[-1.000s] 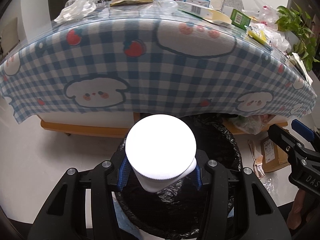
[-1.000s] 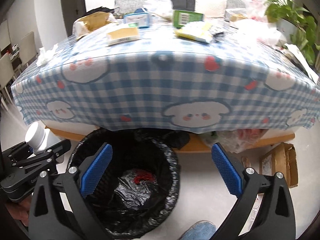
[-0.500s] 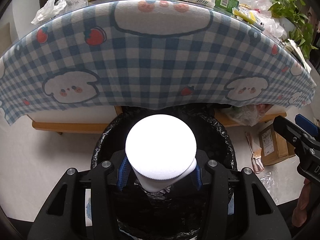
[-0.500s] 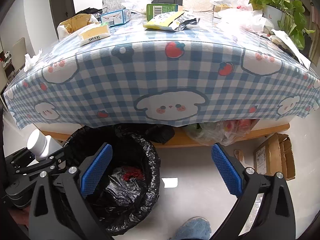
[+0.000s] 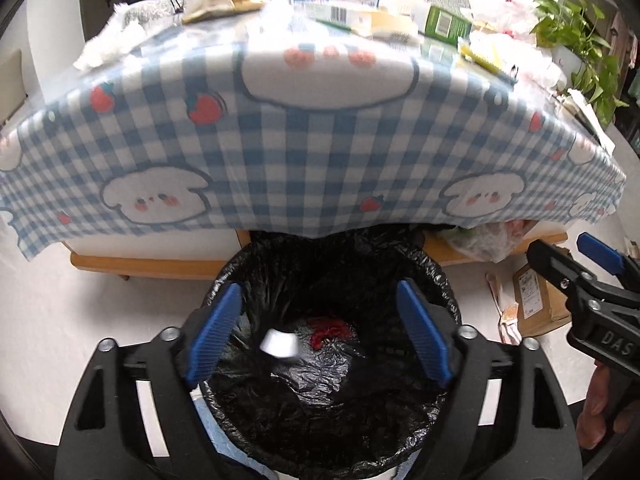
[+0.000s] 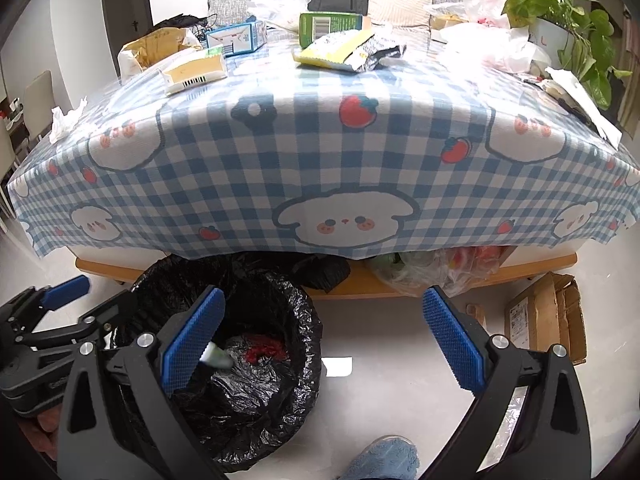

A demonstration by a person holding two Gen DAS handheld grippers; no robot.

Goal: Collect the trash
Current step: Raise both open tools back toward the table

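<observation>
Jaws of the left gripper are opening and already stand wide apart above the bin, with nothing pressed between the blue pads. A second ago those pads were clamped on a white bottle with a ribbed cap that filled the middle of the left wrist view; half a second ago it was still clamped there. Now the white bottle is free of the pads and lies down inside the bin, small and blurred against the black liner, just beside a scrap of red trash. Its long axis seems to run roughly sideways across the bin with a slight tilt, but blur hides which end is the cap. From the right wrist view the same bottle shows as a pale streak inside the bin, partly behind a pad.

Over the bin's far rim hangs the checked tablecloth, much as before.

Beside the bin, the right gripper has its jaws far apart, as in both earlier frames, over bare floor and the bin's edge, holding and touching nothing
</observation>
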